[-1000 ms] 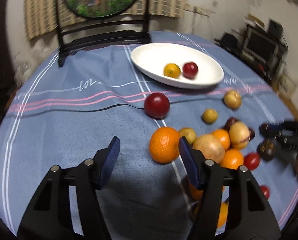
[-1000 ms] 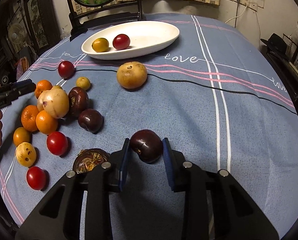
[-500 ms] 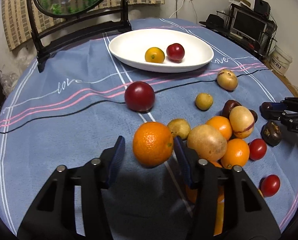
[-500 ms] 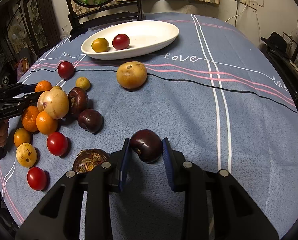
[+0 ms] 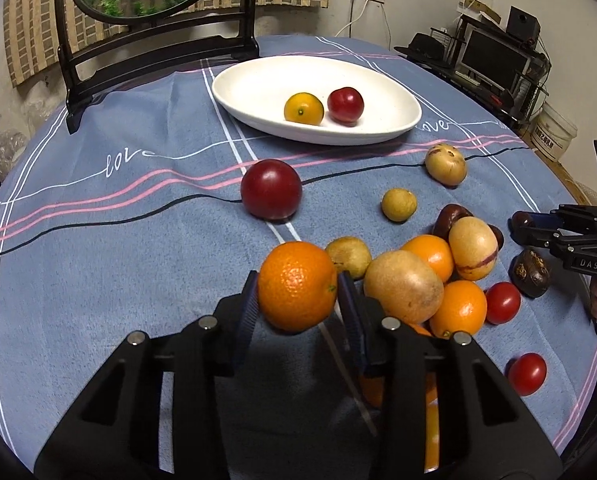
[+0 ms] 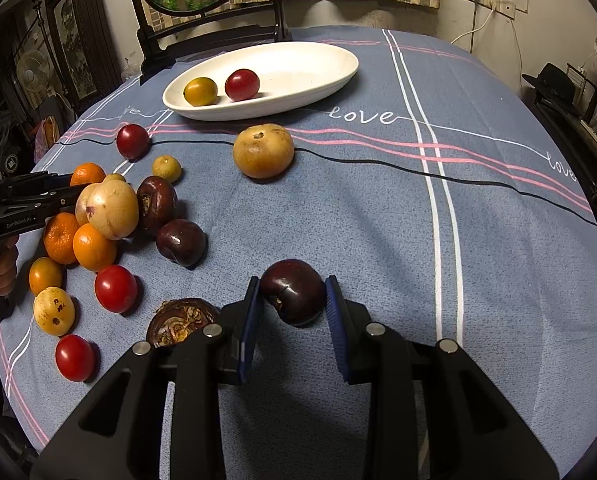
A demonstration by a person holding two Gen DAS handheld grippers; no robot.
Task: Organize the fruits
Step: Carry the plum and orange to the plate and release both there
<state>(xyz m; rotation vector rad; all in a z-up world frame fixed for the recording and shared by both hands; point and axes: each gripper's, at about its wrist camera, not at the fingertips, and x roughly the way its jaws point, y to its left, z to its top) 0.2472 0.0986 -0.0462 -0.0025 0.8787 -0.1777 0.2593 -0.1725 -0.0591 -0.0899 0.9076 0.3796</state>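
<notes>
My left gripper [image 5: 298,298] is shut on a large orange [image 5: 296,286] and holds it just above the blue cloth. My right gripper [image 6: 294,304] is shut on a dark purple plum [image 6: 293,297] low over the cloth. A white oval dish [image 5: 394,128] at the back holds a small orange fruit [image 5: 303,109] and a red fruit [image 5: 345,105]; the dish also shows in the right wrist view [image 6: 322,80]. A pile of loose fruit [image 5: 426,280] lies right of the left gripper, which shows at the left edge of the right wrist view [image 6: 38,196].
A red apple [image 5: 271,189] lies between my left gripper and the dish. A tan round fruit [image 6: 263,151] lies ahead of my right gripper. A cracked dark fruit [image 6: 178,322] sits by its left finger. A dark mirror stand [image 5: 154,52] stands behind the dish.
My left gripper has closed its fingers onto the large orange and lifted it slightly. My right gripper holds the plum in the same place.
</notes>
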